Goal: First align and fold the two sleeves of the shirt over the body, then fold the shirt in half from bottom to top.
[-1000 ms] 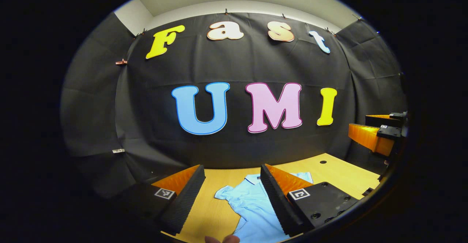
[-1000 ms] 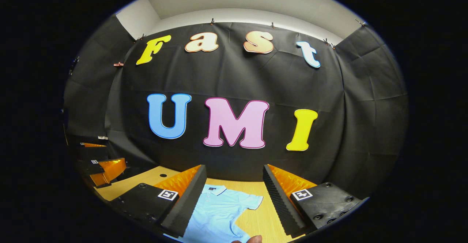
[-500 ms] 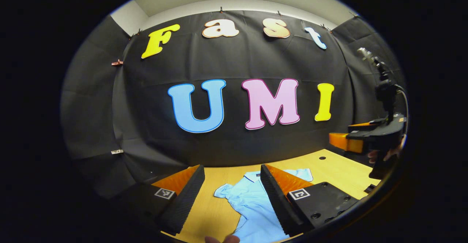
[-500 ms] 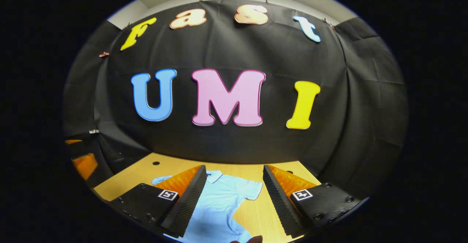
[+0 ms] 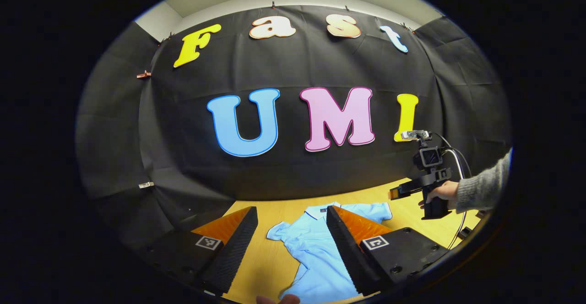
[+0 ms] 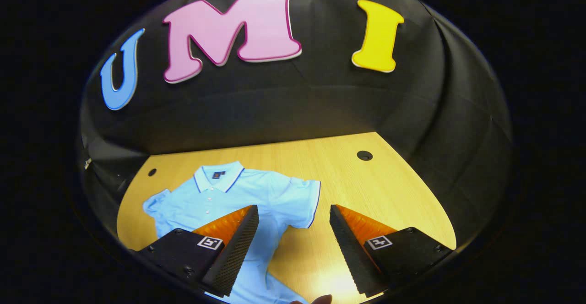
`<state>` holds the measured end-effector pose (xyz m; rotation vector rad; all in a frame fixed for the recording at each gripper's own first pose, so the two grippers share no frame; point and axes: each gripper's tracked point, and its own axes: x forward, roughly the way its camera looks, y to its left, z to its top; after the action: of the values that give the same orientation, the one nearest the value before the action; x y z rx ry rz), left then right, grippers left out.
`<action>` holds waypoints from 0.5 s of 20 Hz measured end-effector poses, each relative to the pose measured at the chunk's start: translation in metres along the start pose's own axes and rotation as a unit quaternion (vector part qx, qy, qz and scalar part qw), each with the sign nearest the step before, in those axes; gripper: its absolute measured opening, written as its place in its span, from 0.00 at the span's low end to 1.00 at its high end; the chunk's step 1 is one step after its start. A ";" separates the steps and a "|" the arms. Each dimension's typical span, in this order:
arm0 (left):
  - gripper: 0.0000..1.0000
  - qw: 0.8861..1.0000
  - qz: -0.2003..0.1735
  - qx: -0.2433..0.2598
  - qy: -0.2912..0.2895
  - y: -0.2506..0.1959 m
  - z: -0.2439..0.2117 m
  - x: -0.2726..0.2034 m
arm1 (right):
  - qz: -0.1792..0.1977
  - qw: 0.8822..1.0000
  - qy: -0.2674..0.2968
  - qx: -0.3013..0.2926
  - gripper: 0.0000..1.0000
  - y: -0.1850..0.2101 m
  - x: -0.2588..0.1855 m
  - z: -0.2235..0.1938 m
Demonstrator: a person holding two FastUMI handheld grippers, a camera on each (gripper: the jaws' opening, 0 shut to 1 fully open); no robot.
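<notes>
1. My right gripper (image 6: 293,244) has swung forward and tipped down since a second ago: its view now looks onto the table (image 6: 384,189) rather than the wall, and in the left gripper view it has come well in from the edge, with my hand (image 5: 439,193) and grey sleeve (image 5: 483,187) behind it.
2. The left gripper (image 5: 290,244) has barely shifted. It hangs back above the near edge with its jaws spread wide, nothing between them.
3. The right one is also wide apart and empty, poised above the shirt (image 6: 229,194) and not touching it.
4. The shirt lies flat on the table, collar (image 6: 217,176) towards the wall, both short sleeves out to the sides. Nothing is folded yet.
5. The right sleeve (image 6: 300,201) sits just ahead of my right jaws, so I judge that is the first grab.
6. Risk one: I pinch too deep, catch the body layer too, and drag the whole shirt across the smooth wood.
7. Risk two: the left sleeve (image 5: 279,230) looks bunched. Folding it as it lies would leave the sleeves uneven.
8. Risk three: a skewed sleeve fold spoils the bottom-to-top fold.
</notes>
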<state>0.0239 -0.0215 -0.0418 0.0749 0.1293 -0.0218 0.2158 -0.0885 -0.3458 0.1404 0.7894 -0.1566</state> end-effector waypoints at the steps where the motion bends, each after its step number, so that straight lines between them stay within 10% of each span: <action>1: 0.94 1.000 0.004 0.000 0.007 0.000 -0.004 0.002 | -0.006 1.000 0.012 -0.002 0.98 -0.001 0.017 -0.009; 10: 0.96 0.998 0.029 -0.002 0.049 0.004 -0.025 0.017 | -0.043 0.992 0.117 0.006 0.98 -0.015 0.117 -0.067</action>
<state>0.0372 -0.0163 -0.0687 0.0765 0.2247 0.0401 0.2476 -0.1007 -0.4764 0.1380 1.0291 -0.2290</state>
